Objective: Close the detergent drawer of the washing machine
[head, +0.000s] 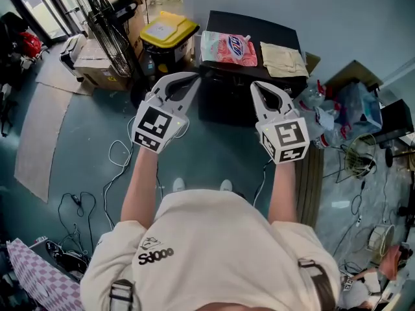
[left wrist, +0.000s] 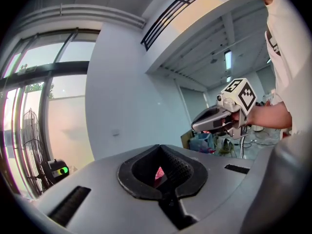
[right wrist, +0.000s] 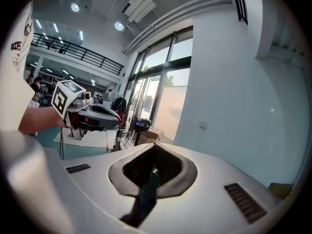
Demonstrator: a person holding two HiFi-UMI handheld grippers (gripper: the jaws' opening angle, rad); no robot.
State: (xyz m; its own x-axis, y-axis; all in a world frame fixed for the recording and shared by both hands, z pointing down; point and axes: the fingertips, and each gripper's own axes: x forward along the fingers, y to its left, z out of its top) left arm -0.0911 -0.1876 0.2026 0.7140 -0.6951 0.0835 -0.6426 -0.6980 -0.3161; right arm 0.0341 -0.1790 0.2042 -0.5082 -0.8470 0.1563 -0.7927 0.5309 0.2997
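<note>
Person's standing right in front of the black washing machine (head: 259,24), arms out, a gripper in each hand pointing roughly level at the wall behind it. The left gripper (head: 193,78) has its jaws pressed together with nothing pinched. Same for the right gripper (head: 255,84): closed up and empty. They're side by side but apart, over the front of the machine. Can't tell if either touches it. The detergent drawer I honestly can't make out, since the machine's front face is just a dark shadow from above. On top of the machine there's a pink detergent pouch (head: 228,48) lying flat with a tan folded bag (head: 283,59) just beside it. A yellow-lidded bin (head: 170,30) sits left of the machine, and loose cables (head: 120,157) are on the floor.
</note>
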